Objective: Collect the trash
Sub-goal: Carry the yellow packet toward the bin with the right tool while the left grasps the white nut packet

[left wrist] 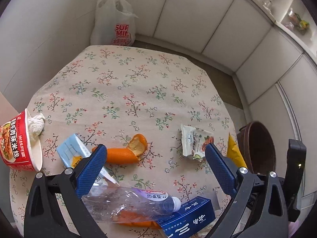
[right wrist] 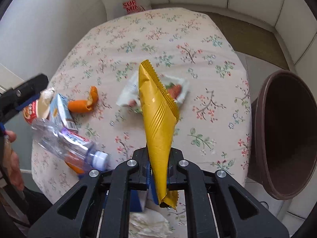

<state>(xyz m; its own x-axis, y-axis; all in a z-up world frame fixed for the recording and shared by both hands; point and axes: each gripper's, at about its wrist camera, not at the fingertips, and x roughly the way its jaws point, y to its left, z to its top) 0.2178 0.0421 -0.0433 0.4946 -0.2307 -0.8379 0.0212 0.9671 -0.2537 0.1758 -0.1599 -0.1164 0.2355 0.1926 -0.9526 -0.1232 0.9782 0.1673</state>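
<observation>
While the right gripper (right wrist: 158,175) pinches a crinkled yellow foil wrapper (right wrist: 158,123), the brown bin (right wrist: 285,134) beside it looks empty; the spread left gripper (left wrist: 154,162) hovers over orange peel (left wrist: 126,150) and a clear plastic bottle (left wrist: 130,204).

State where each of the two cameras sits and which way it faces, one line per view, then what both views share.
Left wrist: on the left gripper, looking down its open blue fingers at the orange peel and plastic bottle.
Right wrist: on the right gripper, shut on a yellow wrapper, facing across the table; a hand shows.
Shared: floral tablecloth, brown bin, white shopping bag, noodle cup.
</observation>
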